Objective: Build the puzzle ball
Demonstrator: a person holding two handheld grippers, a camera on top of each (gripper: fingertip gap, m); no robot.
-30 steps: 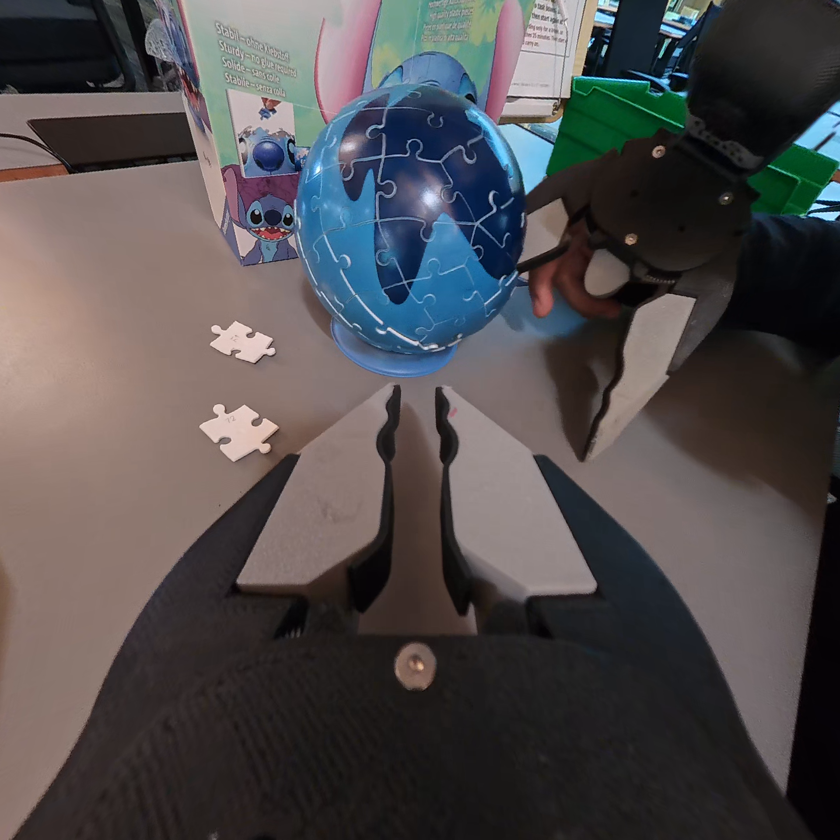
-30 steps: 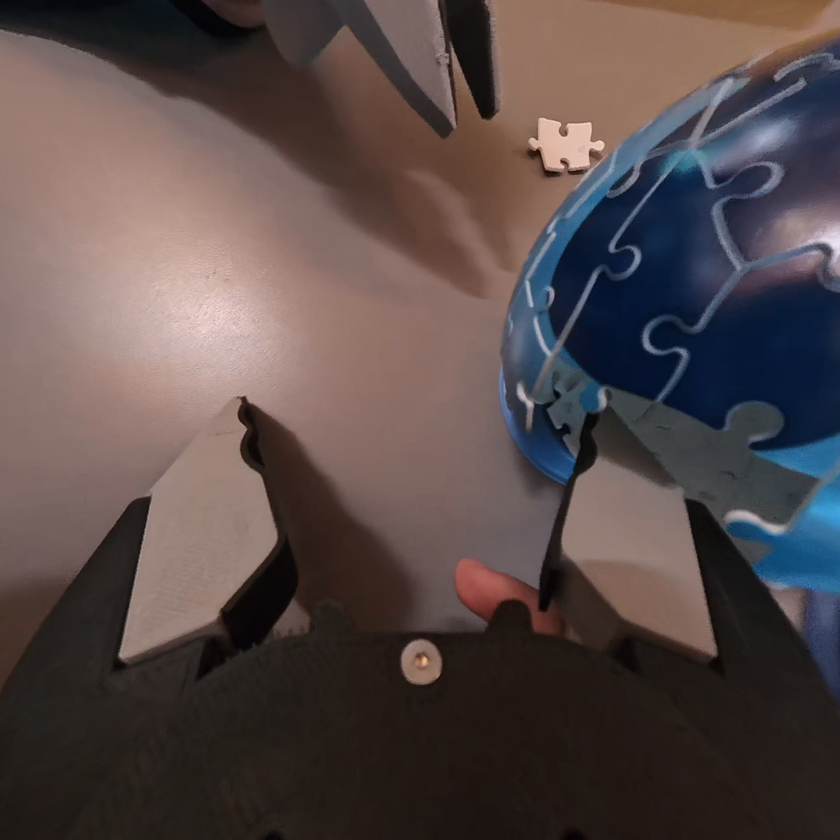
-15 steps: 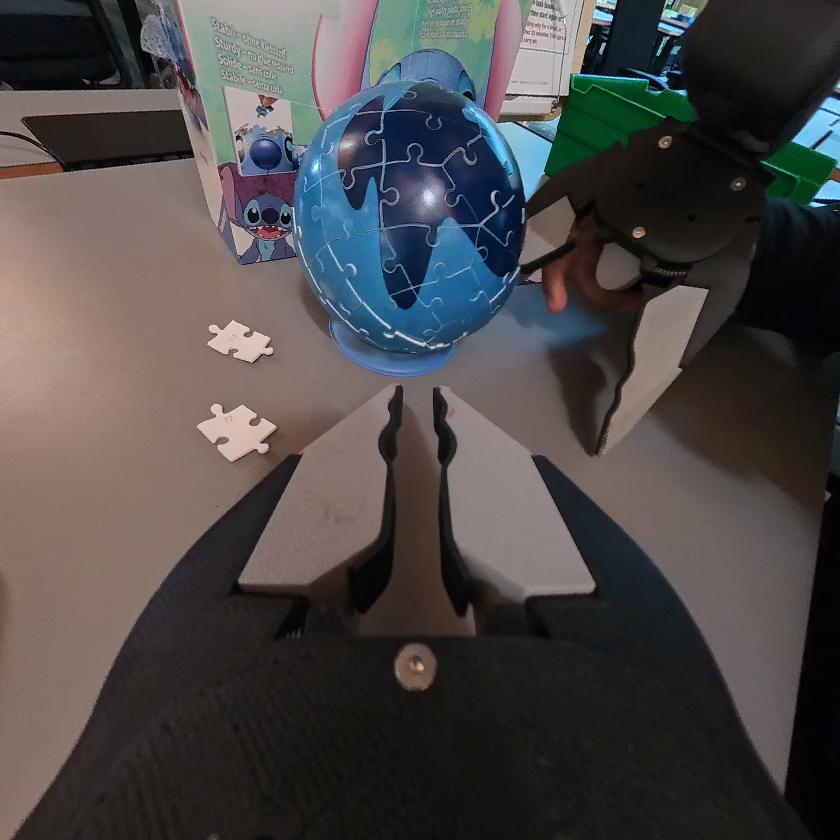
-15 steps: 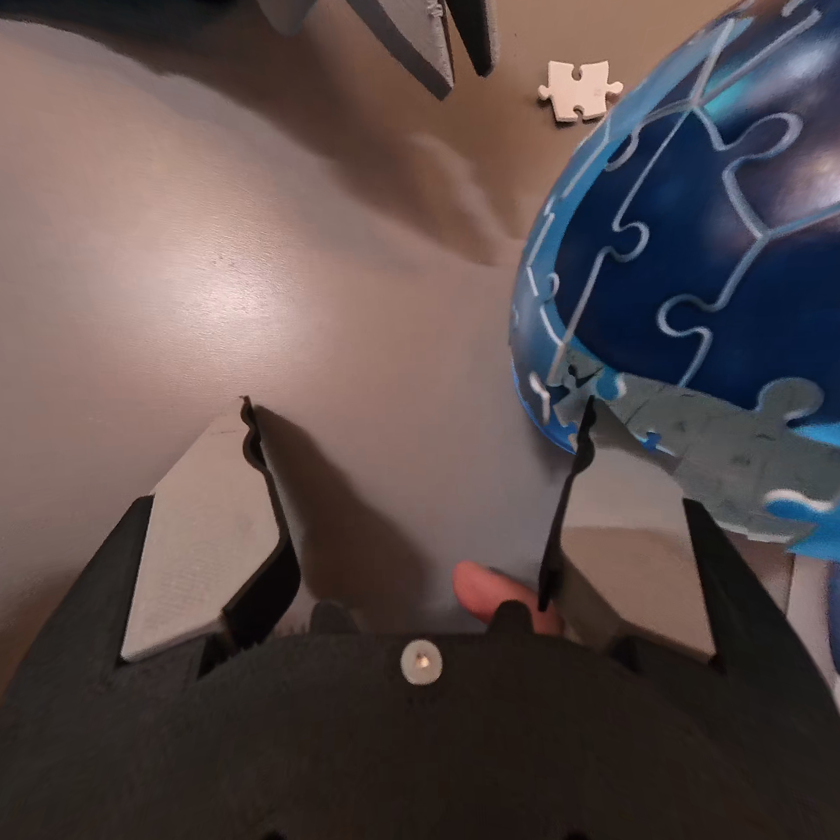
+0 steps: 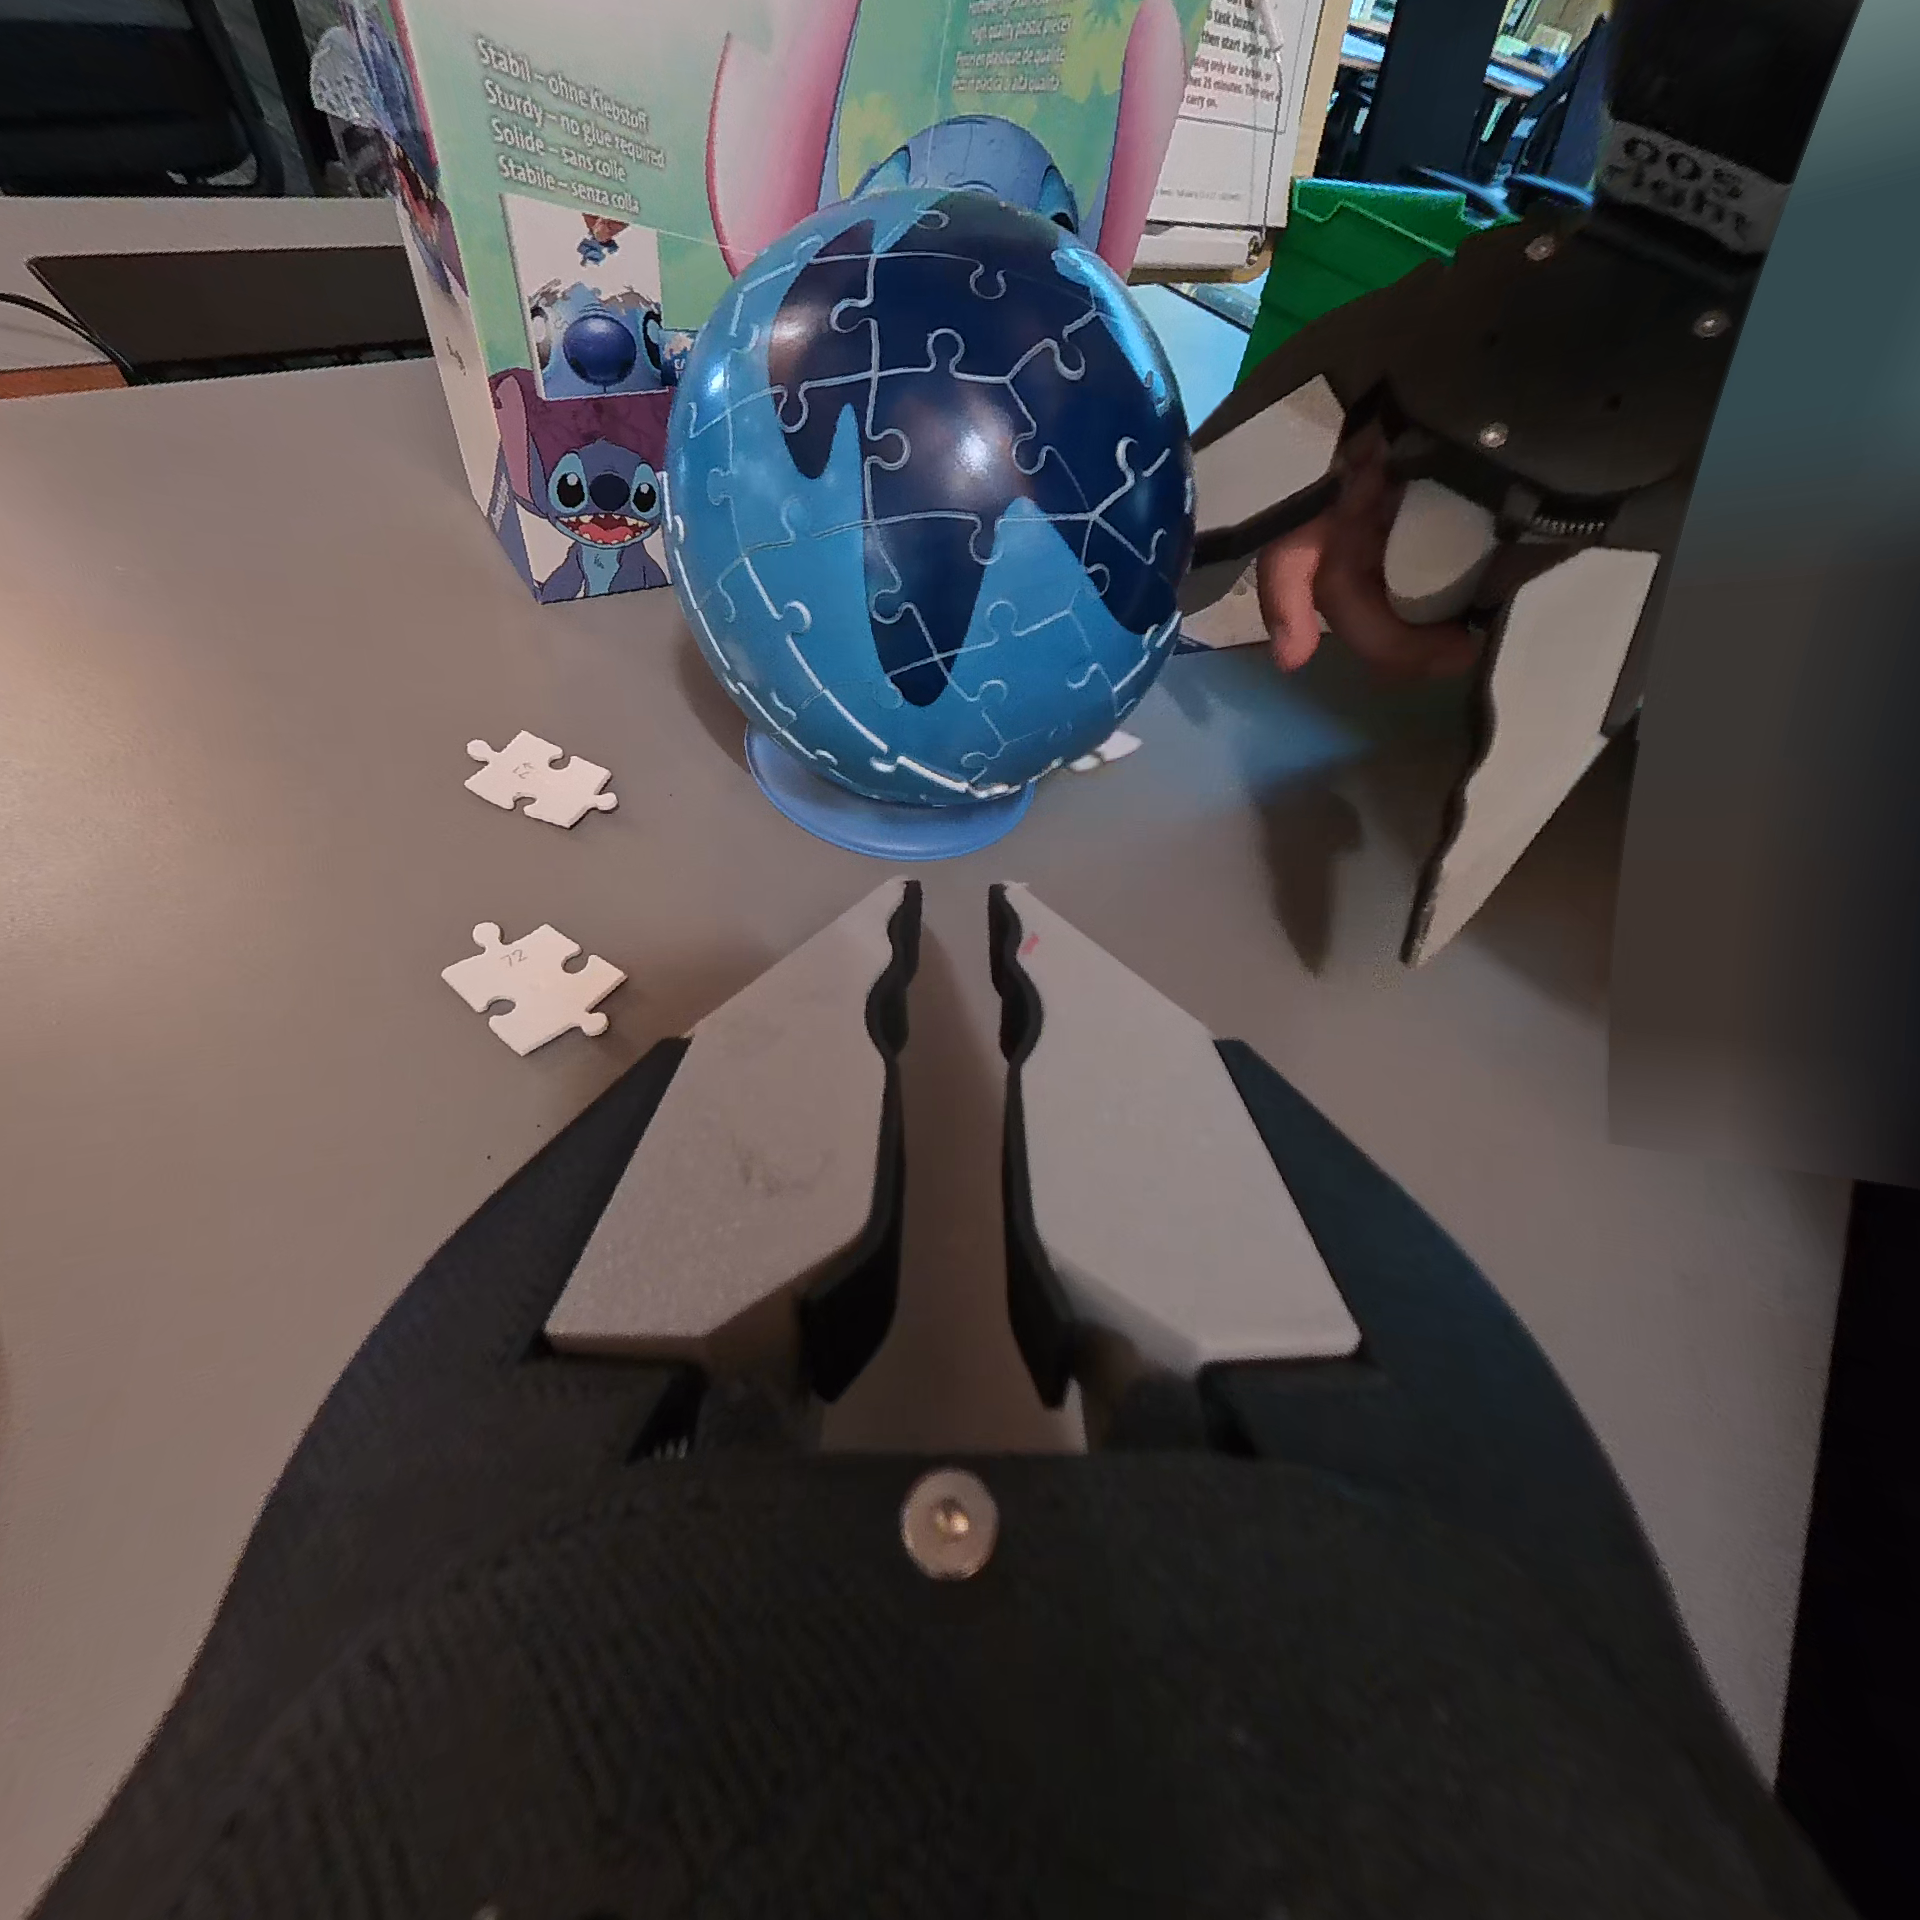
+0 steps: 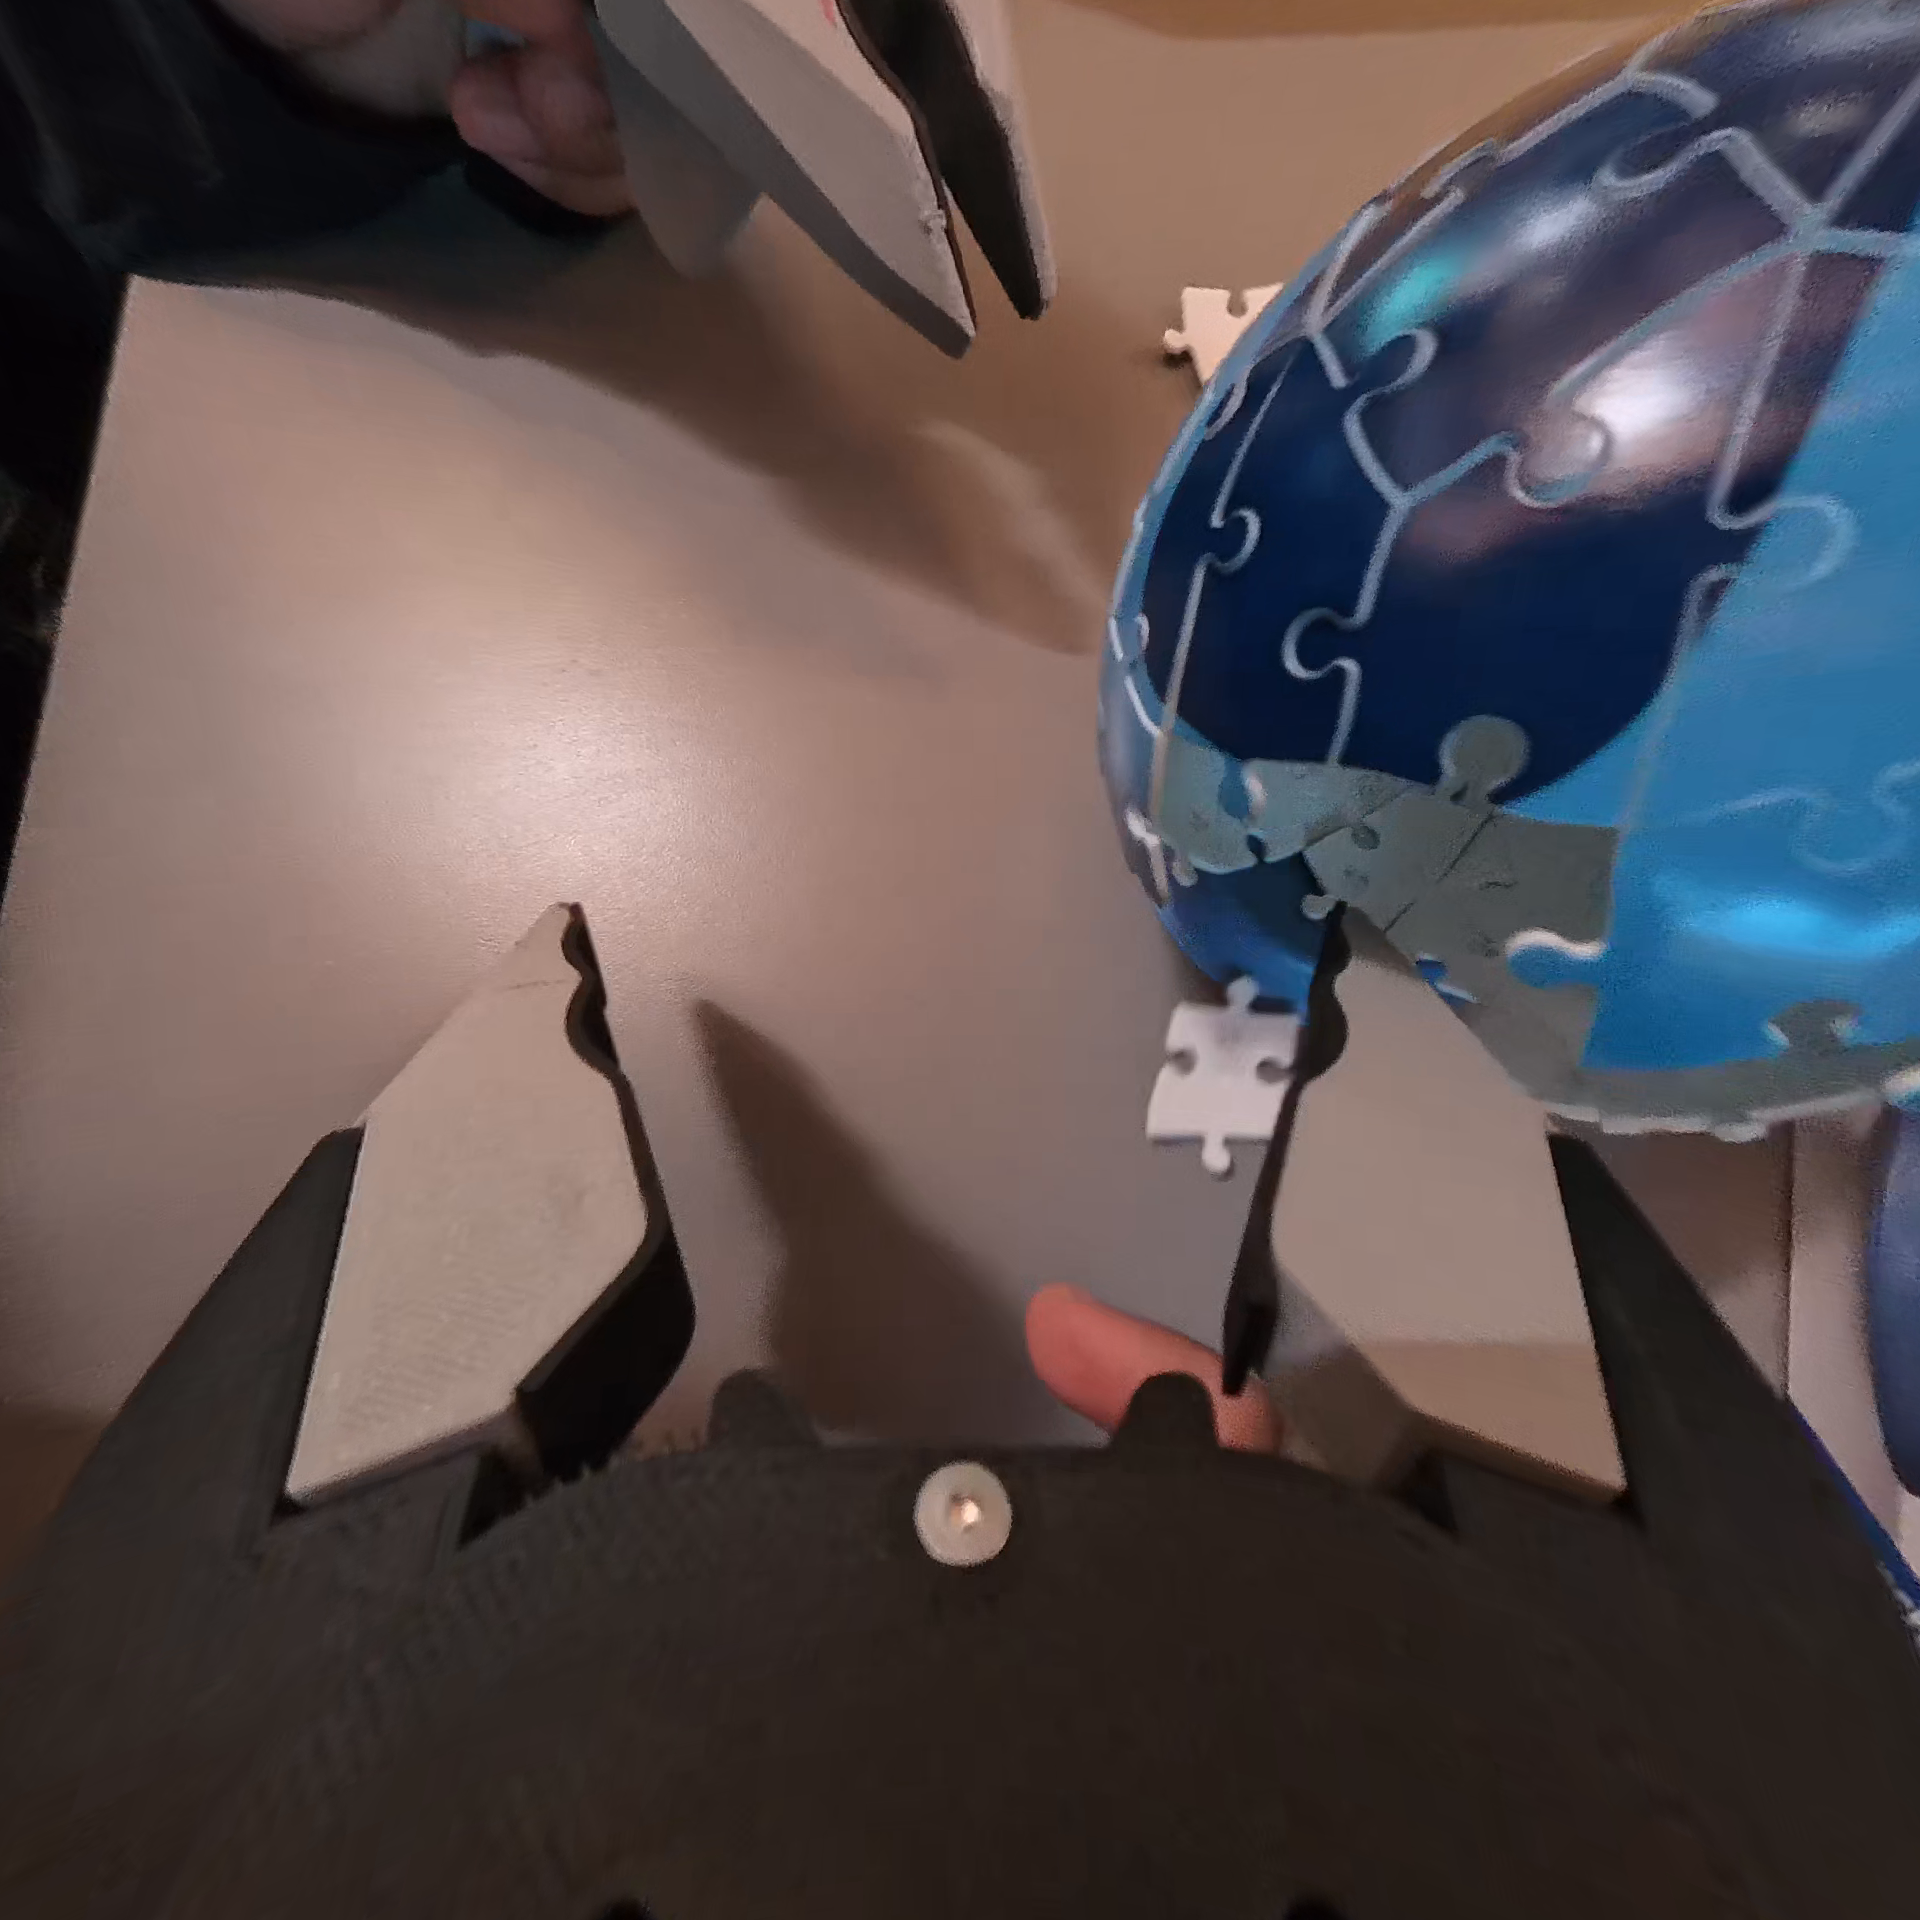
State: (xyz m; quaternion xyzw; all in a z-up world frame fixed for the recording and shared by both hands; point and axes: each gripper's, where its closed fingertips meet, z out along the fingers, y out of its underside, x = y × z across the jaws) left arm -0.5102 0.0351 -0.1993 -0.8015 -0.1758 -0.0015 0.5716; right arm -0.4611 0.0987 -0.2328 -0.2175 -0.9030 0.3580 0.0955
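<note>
The blue puzzle ball point(image 5: 925, 499) stands on a blue ring stand point(image 5: 894, 826) on the grey table. My left gripper point(image 5: 951, 894) points at it from just in front, with its jaws nearly together and nothing between them. Two white pieces point(image 5: 540, 779) point(image 5: 535, 987) lie to its left. My right gripper point(image 6: 951, 925) is wide open and empty at the ball's right side. Its right finger point(image 6: 1288, 1122) touches a grey patch point(image 6: 1455, 862) low on the ball point(image 6: 1507, 582). A white piece point(image 6: 1221, 1070) lies on the table beside that finger.
The puzzle box point(image 5: 582, 312) stands behind the ball, and a green crate point(image 5: 1371, 239) is at the back right. A hand point(image 5: 1340, 582) holds the right gripper. The table edge point(image 6: 73, 623) runs along the left of the right wrist view. Another white piece point(image 6: 1210, 322) peeks out behind the ball. Across from one pair of fingers to the other is roughly 10 cm. About 9 cm separates my left fingertips from the white piece point(image 6: 1210, 322). It is also in sight in the left wrist view point(image 5: 553, 1017).
The right gripper has drawn back and up a little along the ball. A white piece now shows on the table by the ball's base. The left gripper has stayed put.
</note>
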